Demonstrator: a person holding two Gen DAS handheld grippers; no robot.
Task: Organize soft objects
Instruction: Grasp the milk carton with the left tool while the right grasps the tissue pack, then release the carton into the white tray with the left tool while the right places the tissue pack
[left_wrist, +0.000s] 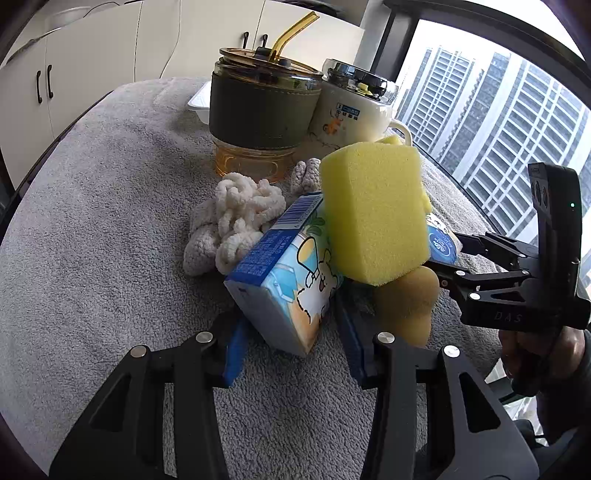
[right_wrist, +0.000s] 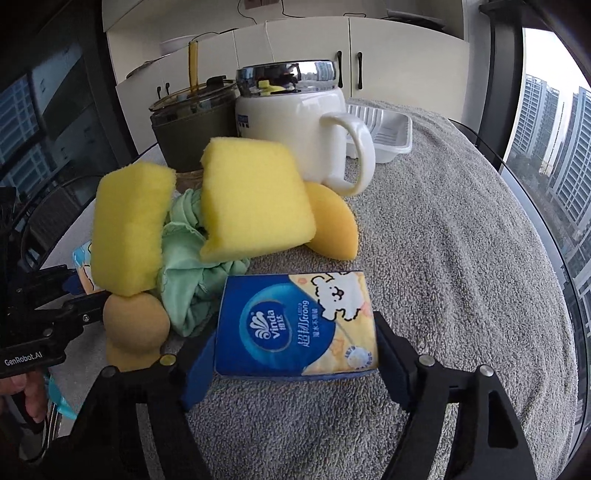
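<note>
Between both grippers' spread fingers (right_wrist: 391, 354), tissue packs (right_wrist: 295, 325), long axis crosswise.

Both claws are matte black plastic with open triangular cutouts, round silver screw heads and blue pads. The left claw (left_wrist: 291, 354) has bare fingers on its "GenRobot.AI" handle; the right claw (right_wrist: 295, 373) shows "DAS", a green LED, maybe a dark sleeve.

Bare grey towel (right_wrist: 461, 258) at right; mug (right_wrist: 295, 133) and tumbler (left_wrist: 258, 107) crowding behind sponges (right_wrist: 255, 203).
</note>
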